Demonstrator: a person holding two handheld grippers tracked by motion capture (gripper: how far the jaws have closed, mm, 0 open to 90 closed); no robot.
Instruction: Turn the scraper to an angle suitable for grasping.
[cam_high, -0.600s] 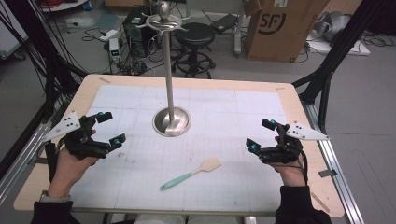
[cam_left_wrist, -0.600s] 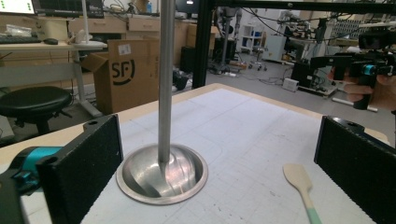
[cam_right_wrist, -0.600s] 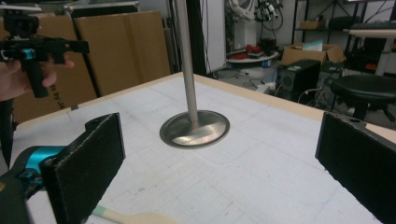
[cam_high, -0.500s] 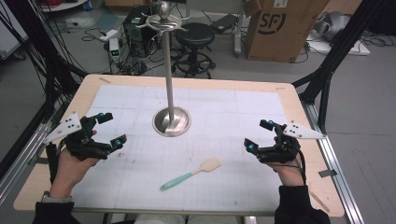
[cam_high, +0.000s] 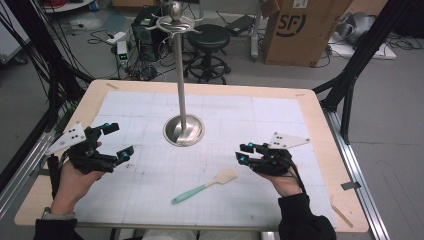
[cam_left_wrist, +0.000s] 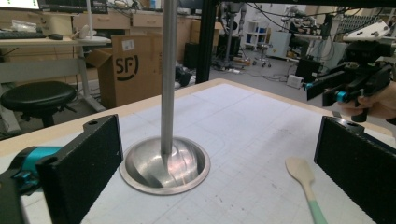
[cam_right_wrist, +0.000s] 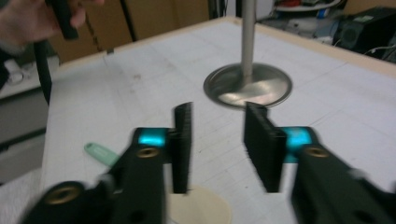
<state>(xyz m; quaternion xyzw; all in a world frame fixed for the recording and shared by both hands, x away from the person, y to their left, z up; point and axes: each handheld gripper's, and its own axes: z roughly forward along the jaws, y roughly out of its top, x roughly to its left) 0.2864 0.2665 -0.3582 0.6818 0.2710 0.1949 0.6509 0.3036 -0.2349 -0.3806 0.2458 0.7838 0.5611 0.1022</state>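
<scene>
A spatula (cam_high: 205, 186) with a pale wooden head and a mint-green handle lies flat on the white grid mat, front of centre. My right gripper (cam_high: 242, 153) hovers just right of and above its head, open with a modest gap. In the right gripper view the spatula head (cam_right_wrist: 201, 209) shows below the right gripper (cam_right_wrist: 222, 144), with nothing between the jaws. My left gripper (cam_high: 119, 140) is held at the mat's left side, jaws wide open and empty. The left gripper (cam_left_wrist: 219, 172) faces the stand's base, with the spatula (cam_left_wrist: 306, 186) off to its right.
A tall metal stand with a round base (cam_high: 183, 130) rises from the mat's centre, with hooks at its top (cam_high: 176, 20). The wooden table edge (cam_high: 345, 190) frames the mat. A stool (cam_high: 210, 37), a cardboard box (cam_high: 300, 30) and cables lie beyond the table.
My right gripper has moved left, towards the spatula's head. The left gripper has barely shifted. The spatula lies where it was.
</scene>
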